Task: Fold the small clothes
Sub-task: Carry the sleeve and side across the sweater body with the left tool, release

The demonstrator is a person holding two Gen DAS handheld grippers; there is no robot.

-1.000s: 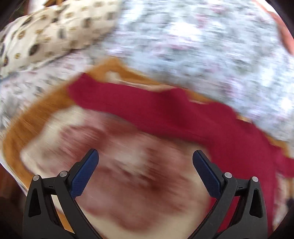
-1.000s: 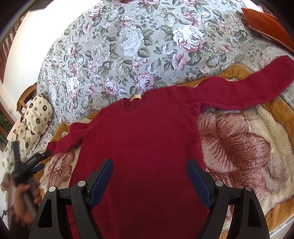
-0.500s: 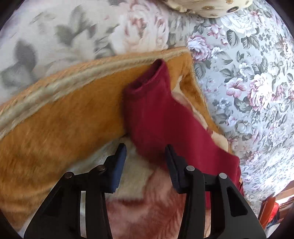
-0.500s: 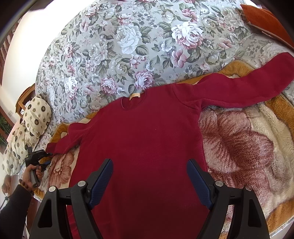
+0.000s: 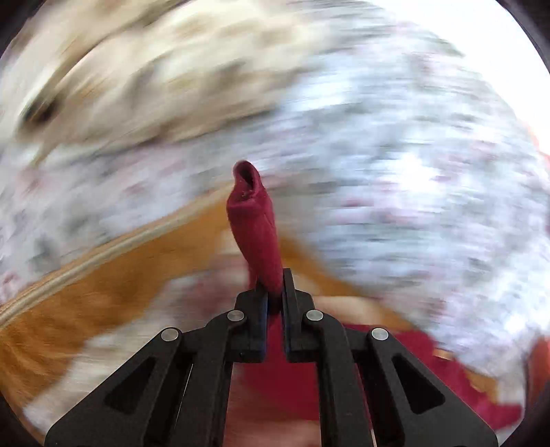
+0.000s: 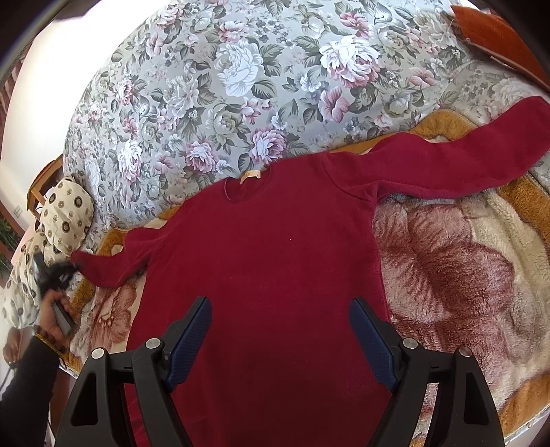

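A dark red long-sleeved sweater (image 6: 261,261) lies flat on a fleecy blanket (image 6: 457,275), neck toward the floral bedspread. Its right sleeve (image 6: 464,154) stretches out to the upper right. My left gripper (image 5: 274,285) is shut on the cuff end of the left sleeve (image 5: 254,227), which sticks up from the jaws with its opening showing. In the right wrist view that gripper (image 6: 68,270) appears at the far left with the sleeve (image 6: 106,268) lifted off the blanket. My right gripper (image 6: 280,313) hovers open over the sweater's lower body, nothing between its fingers.
A floral bedspread (image 6: 240,86) covers the bed behind the blanket. A cream patterned pillow (image 6: 65,213) lies at the left edge. An orange cushion (image 6: 495,31) sits at the top right. A person's hand and dark sleeve (image 6: 31,371) hold the left gripper.
The left gripper swung to the sleeve cuff, closed on it and lifted it off the blanket. The right gripper stayed where it was, open.
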